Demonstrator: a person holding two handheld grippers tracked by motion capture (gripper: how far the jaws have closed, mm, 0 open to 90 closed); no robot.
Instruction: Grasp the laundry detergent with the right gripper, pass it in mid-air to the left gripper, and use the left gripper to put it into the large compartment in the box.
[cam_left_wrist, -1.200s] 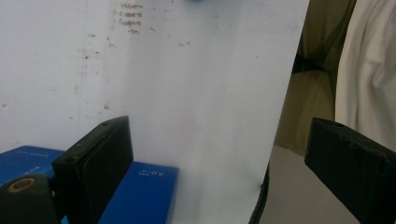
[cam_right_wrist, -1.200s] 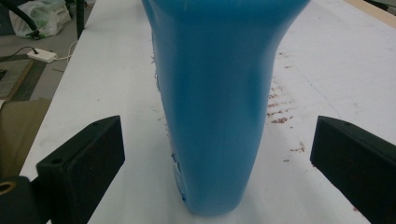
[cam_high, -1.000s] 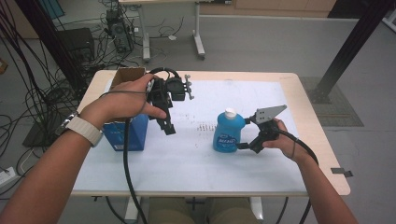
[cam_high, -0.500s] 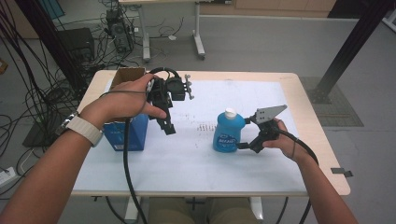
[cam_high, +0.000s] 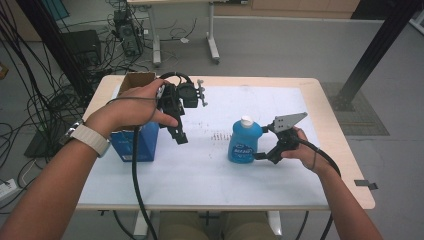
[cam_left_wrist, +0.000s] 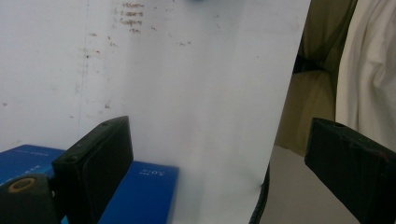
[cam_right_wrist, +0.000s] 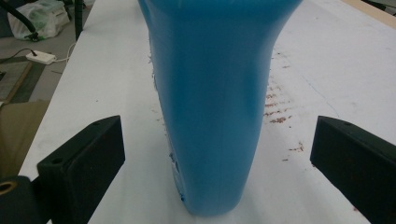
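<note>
Grippers (cam_high: 257, 156) unmoved, right one's jaws still flanking blue bottle (cam_high: 244, 142)

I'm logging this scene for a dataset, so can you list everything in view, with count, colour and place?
bottle: 1, blue with a white cap, upright on the table right of centre, between the open jaws of the right tongs, not clamped.
box: 1, blue with an open brown top, at the table's left edge.
table: 1, white top with pale wood edges and brown specks near the middle.
second table: 1, pale legs, on the floor behind.
cables: many, black, on the floor at left.
left tongs: 1, black, held above the table beside the box, jaws open.
right tongs: 1, black with a grey plate, jaws open.
</note>
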